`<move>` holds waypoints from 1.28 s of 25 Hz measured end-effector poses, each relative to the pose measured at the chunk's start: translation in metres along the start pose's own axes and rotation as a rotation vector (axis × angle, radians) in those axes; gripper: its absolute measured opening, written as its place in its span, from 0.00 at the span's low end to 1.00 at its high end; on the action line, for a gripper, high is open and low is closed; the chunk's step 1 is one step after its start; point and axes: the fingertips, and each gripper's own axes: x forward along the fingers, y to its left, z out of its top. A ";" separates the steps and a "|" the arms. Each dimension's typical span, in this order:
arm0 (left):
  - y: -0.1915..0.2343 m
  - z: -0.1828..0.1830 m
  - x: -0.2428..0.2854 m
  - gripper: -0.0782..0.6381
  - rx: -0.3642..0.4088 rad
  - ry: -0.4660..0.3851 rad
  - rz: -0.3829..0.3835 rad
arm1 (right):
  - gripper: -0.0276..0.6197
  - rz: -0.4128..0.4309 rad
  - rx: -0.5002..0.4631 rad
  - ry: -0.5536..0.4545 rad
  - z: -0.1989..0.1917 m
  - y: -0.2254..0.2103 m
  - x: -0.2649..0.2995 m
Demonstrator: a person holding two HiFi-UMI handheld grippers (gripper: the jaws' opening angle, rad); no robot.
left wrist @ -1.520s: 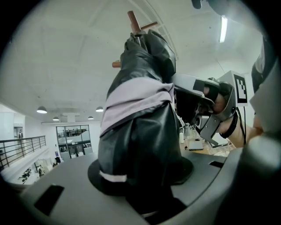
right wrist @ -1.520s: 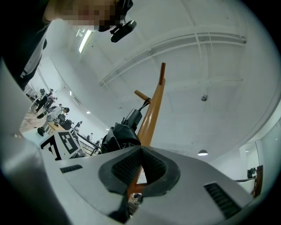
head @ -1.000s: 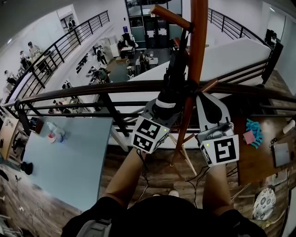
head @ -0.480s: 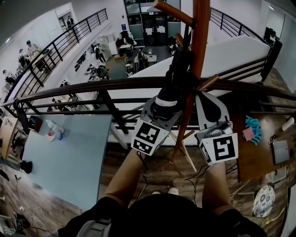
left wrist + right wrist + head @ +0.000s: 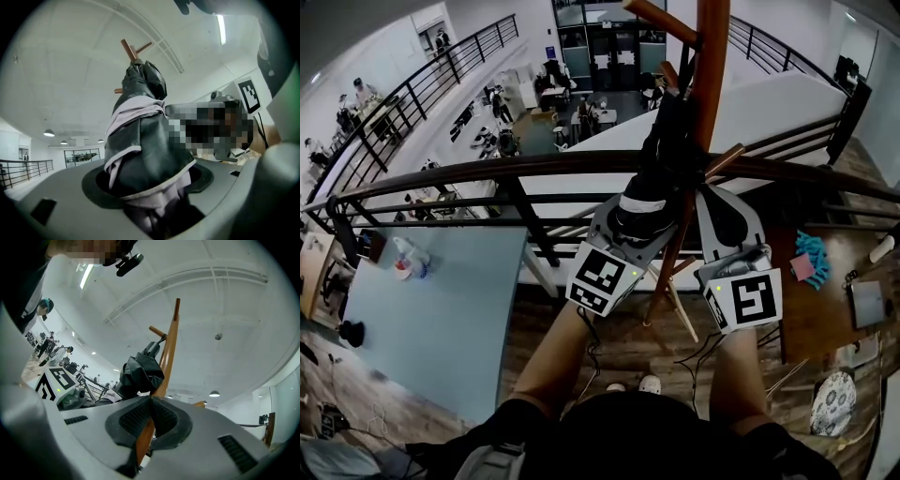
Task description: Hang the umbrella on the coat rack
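Umbrella is up against the rack, under a peg. Left gripper jaws have just been opening wide, umbrella loose between them. Right gripper pinches the rack tight.

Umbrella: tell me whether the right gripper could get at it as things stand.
Probably not yet: the right gripper is shut on the coat rack pole and must let go first. The umbrella is near, beside that pole, in the left gripper, whose jaws have just been opening.
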 end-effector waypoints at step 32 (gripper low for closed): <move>-0.015 -0.011 -0.067 0.64 0.041 0.025 -0.014 | 0.09 -0.012 -0.013 0.045 0.010 0.062 -0.022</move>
